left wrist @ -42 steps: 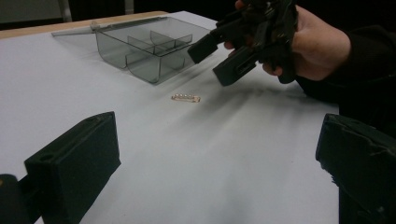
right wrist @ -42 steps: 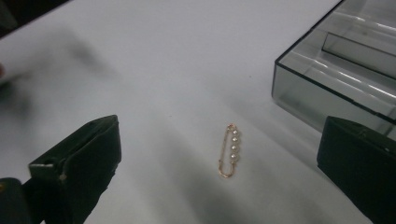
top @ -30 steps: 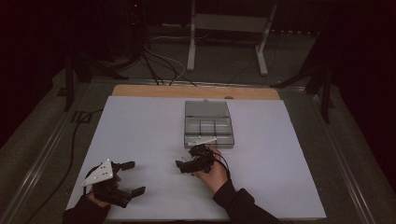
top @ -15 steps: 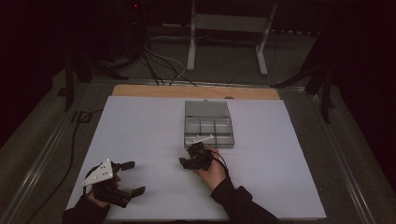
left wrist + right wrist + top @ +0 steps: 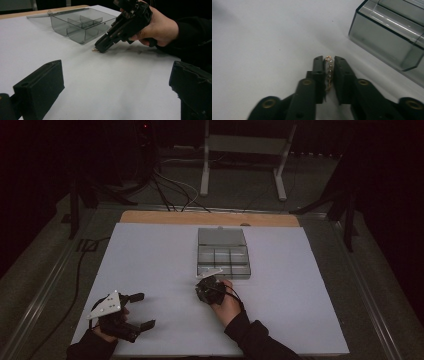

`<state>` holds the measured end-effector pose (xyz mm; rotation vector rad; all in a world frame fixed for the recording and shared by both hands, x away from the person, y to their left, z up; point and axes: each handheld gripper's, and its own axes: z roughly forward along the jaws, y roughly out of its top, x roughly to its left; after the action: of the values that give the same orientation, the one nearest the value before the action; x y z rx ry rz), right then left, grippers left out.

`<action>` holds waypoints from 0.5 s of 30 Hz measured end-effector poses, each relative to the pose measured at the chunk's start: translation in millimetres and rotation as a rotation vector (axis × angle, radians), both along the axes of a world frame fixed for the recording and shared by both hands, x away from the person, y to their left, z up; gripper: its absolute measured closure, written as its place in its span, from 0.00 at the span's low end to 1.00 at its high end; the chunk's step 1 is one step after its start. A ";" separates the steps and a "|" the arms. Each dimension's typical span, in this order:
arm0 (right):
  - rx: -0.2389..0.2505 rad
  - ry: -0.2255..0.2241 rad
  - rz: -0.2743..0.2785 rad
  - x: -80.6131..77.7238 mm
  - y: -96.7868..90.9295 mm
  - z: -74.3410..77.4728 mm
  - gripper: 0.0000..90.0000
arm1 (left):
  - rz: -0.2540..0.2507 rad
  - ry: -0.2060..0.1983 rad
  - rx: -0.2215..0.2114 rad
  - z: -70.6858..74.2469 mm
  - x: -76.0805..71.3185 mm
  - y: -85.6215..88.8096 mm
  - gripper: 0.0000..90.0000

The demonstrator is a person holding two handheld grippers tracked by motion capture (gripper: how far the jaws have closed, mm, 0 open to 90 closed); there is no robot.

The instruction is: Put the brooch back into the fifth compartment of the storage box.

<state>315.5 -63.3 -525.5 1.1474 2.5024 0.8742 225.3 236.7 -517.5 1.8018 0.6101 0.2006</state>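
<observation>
A thin gold chain [image 5: 329, 70] set with small beads lies on the white table sheet in front of a clear grey compartment box [image 5: 222, 255]. My right gripper [image 5: 329, 59] points down at the sheet, and its jaws have just been closing on the chain, which is now pinched between them. In the left gripper view the right gripper [image 5: 101, 48] touches the sheet at its tip, with a bit of the chain [image 5: 94, 50] poking out. My left gripper [image 5: 145, 310] rests open at the near left, holding nothing.
The box [image 5: 75, 25] stands with its lid folded back flat behind it, and its compartments [image 5: 387, 42] look empty. The white sheet [image 5: 150, 260] covers a wooden table. Dark floor, cables and a metal stand lie beyond the far edge.
The right gripper's jaws have drawn together in front of the box. Both hands have stayed where they were, and the left gripper is unchanged.
</observation>
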 end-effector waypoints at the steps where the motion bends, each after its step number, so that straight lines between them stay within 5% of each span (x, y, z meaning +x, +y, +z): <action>1: -0.003 0.000 0.002 -0.1 0.0 0.1 0.94 | -0.002 0.000 0.005 -0.1 0.1 0.0 0.01; 15: 0.021 0.004 0.032 -0.5 -3.0 8.1 0.96 | -0.002 0.002 -0.001 0.0 0.1 0.1 0.01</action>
<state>315.1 -66.4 -517.4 1.1196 2.5276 0.9098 225.5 236.8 -517.5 1.8016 0.6091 0.1973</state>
